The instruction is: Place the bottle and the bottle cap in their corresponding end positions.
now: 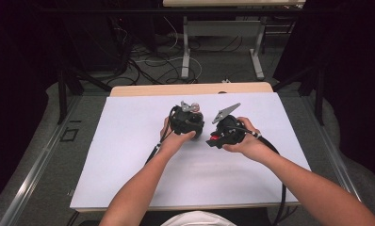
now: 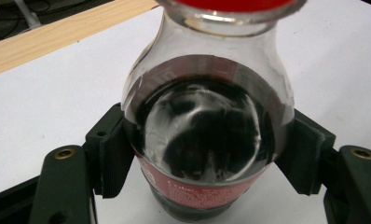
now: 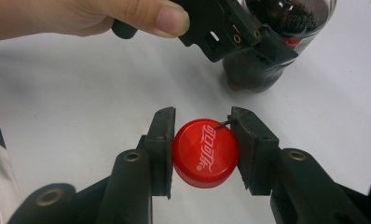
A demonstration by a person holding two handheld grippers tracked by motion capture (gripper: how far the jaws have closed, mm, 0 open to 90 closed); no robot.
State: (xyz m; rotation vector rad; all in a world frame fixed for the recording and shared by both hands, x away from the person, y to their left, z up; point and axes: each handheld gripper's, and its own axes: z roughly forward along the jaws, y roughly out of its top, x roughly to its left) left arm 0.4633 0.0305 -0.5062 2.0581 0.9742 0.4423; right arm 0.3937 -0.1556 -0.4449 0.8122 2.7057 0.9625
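A clear cola bottle with dark liquid and a red label sits between the jaws of my left gripper, which is shut on its body. A red part shows at the bottle's top edge. In the right gripper view the bottle stands at the upper right, base on the white surface, with the left hand beside it. My right gripper is shut on a red bottle cap with white lettering, low over the table. From above, the left gripper and right gripper are close together mid-table.
A white sheet covers the table, with a wooden edge at the far side. Behind it stands another table's frame among floor cables. Both forearms reach in from the bottom.
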